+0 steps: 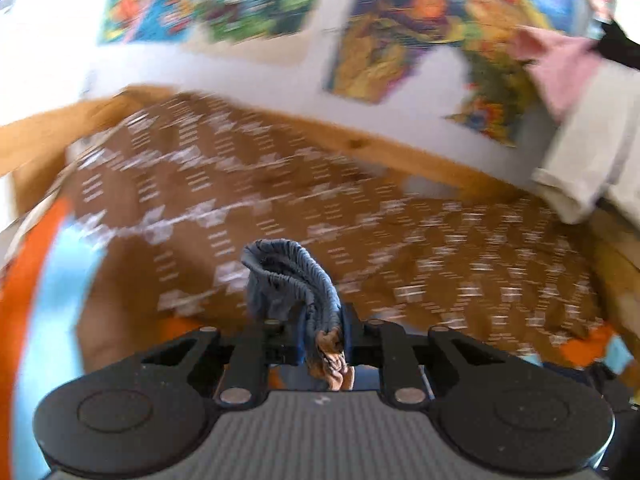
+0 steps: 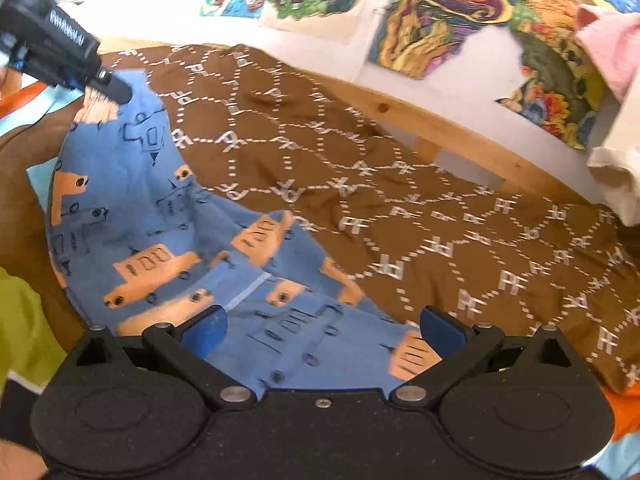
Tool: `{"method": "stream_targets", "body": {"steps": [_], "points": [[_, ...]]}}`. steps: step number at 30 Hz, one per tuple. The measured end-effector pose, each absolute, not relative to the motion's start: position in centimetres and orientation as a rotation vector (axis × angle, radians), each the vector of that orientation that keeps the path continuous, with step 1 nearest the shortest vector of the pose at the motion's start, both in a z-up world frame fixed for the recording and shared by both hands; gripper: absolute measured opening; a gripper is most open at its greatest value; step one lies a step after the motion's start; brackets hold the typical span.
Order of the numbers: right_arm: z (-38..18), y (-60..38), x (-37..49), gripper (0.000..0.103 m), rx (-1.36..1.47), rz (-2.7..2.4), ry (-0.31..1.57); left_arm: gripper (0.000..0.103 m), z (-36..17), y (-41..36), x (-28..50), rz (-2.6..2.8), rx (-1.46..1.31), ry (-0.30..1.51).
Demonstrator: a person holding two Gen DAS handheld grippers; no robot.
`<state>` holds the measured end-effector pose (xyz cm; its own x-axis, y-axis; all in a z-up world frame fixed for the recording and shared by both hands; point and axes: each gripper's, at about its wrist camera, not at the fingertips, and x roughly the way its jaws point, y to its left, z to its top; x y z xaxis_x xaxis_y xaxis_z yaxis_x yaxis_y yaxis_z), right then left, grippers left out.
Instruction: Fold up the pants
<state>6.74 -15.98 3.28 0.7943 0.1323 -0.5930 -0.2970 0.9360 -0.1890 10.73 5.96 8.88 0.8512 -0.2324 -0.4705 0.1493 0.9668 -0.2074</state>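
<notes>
Pants (image 2: 168,240), child-sized, blue with orange vehicle prints, lie partly lifted over a brown bedspread (image 2: 440,208) patterned with white dotted lattice. Left tongs (image 1: 316,332) are clamped on the gathered elastic waistband, which bunches up between the closed fingers in the left wrist view; that view is motion-blurred. In the right wrist view the same left tongs (image 2: 114,88) appear at upper left, pinching the orange-trimmed waistband edge and holding it raised above the bedspread, with the fabric hanging down and toward the right camera. Right tongs (image 2: 322,330) stand apart, blue fingertip pads (image 2: 206,330) on either side of the pants fabric, which passes between them; no closing contact is visible. A wooden bed frame (image 2: 452,128) runs along the far side of the bedspread. Colourful posters (image 2: 436,12) hang on the white wall behind. A pink cloth (image 2: 612,48) and pale folded fabric (image 2: 618,152) sit at the right edge. Orange and light blue fabric (image 1: 40,280) shows at the left edge.
</notes>
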Motion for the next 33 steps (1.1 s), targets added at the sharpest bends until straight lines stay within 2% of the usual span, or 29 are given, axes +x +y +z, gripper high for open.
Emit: {"method": "stream_targets", "body": {"steps": [6, 12, 15, 18, 19, 26, 27, 28, 29, 33], "points": [[3.9, -20.8, 5.6, 0.102, -0.271, 0.129, 0.604, 0.019, 9.8, -3.5, 10.3, -0.423, -0.031, 0.492], [3.8, -26.4, 4.3, 0.102, -0.285, 0.004, 0.626, 0.021, 6.4, -11.5, 10.5, -0.559, 0.032, 0.564], [3.4, -28.7, 3.7, 0.102, -0.285, -0.033, 0.65, 0.026, 3.9, -14.1, 10.7, -0.598, 0.07, 0.617], [2.9, -30.3, 3.2, 0.102, -0.279, -0.05, 0.673, 0.06, 1.9, -15.0, 10.2, -0.621, 0.093, 0.658], [2.8, -30.7, 3.1, 0.102, -0.269, -0.048, 0.682, 0.064, 1.5, -14.9, 9.7, -0.626, 0.102, 0.654], [3.4, -32.0, 4.7, 0.102, -0.06, 0.08, 0.684, 0.064, -0.4, -13.8, 6.7, -0.668, 0.273, 0.639], [3.6, -32.1, 5.2, 0.102, -0.004, 0.117, 0.683, 0.063, -0.7, -13.9, 6.3, -0.669, 0.296, 0.637], [3.7, -32.2, 5.8, 0.1, 0.057, 0.163, 0.686, 0.057, -0.9, -14.0, 6.3, -0.672, 0.31, 0.636], [3.7, -32.1, 6.5, 0.098, 0.118, 0.213, 0.696, 0.054, -1.1, -14.2, 6.1, -0.672, 0.326, 0.634], [3.2, -31.3, 9.0, 0.078, 0.235, 0.308, 0.74, 0.044, -1.2, -14.6, 5.9, -0.654, 0.384, 0.618]]}}
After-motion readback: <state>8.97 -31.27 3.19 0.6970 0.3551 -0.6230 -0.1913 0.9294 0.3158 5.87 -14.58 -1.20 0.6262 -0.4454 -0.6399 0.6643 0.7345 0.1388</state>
